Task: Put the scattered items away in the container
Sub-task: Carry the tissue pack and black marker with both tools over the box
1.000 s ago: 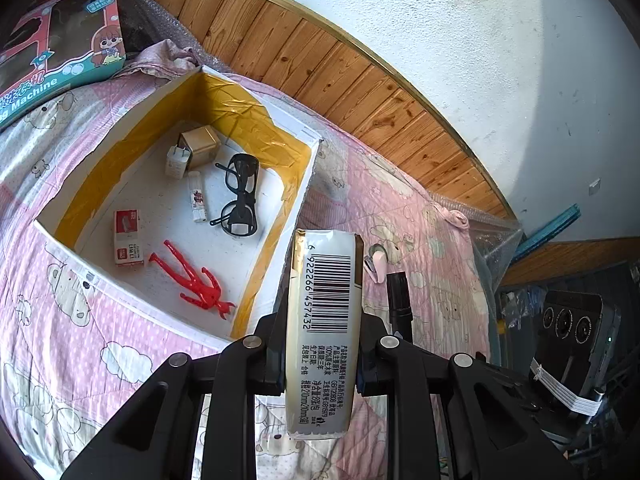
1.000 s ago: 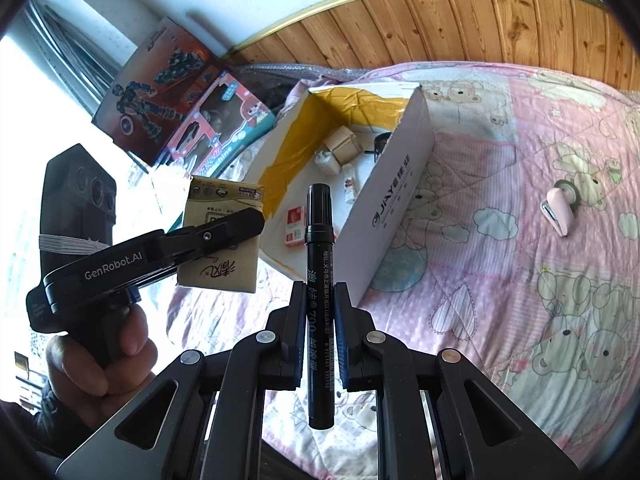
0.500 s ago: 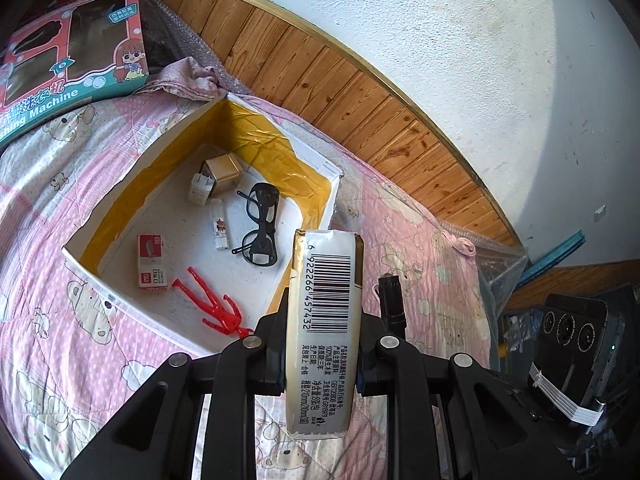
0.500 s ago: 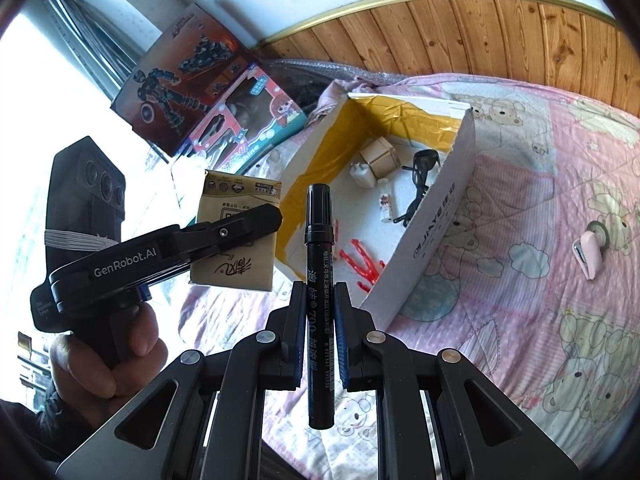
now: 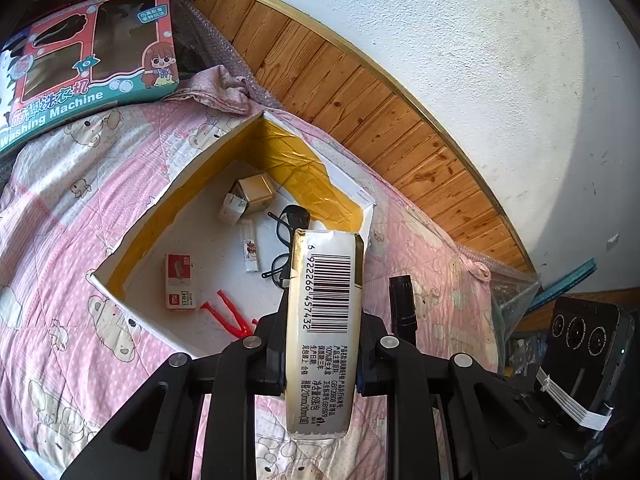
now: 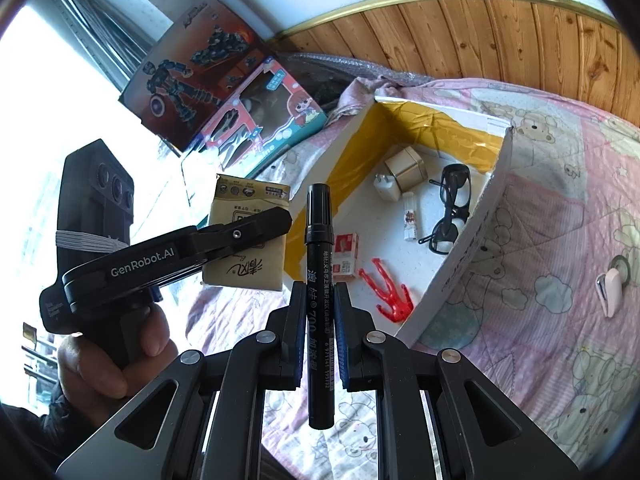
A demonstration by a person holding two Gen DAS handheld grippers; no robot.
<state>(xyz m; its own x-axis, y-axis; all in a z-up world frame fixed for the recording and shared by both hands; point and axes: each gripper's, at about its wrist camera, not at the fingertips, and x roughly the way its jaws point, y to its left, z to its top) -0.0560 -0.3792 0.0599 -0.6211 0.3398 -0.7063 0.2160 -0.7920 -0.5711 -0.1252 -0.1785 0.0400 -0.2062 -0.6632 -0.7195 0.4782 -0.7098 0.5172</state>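
My left gripper (image 5: 320, 344) is shut on a tan tissue pack (image 5: 326, 320), held above the bed just short of the open white cardboard box (image 5: 132, 216). In the right wrist view the same tissue pack (image 6: 248, 208) hangs in the left gripper (image 6: 264, 224) left of the box (image 6: 476, 236). My right gripper (image 6: 318, 312) is shut on a black marker (image 6: 318, 280), upright, near the box's front corner. Inside the box lie black glasses (image 6: 450, 208), a red toy figure (image 6: 390, 292), a red-and-white small carton (image 6: 346, 256), a white tube (image 6: 410, 220) and a tan cube with a plug (image 6: 404, 168).
A pink-and-white small device (image 6: 612, 284) lies on the pink bear-print quilt (image 6: 560, 208) right of the box. Toy boxes (image 6: 256, 120) lean by the wooden wall panel (image 6: 480, 28) at the left. A person's hand (image 6: 116, 356) holds the left gripper's handle.
Both grippers have risen and drawn back from the box with their loads; the box sits further off and more of its inside shows in the right wrist view.
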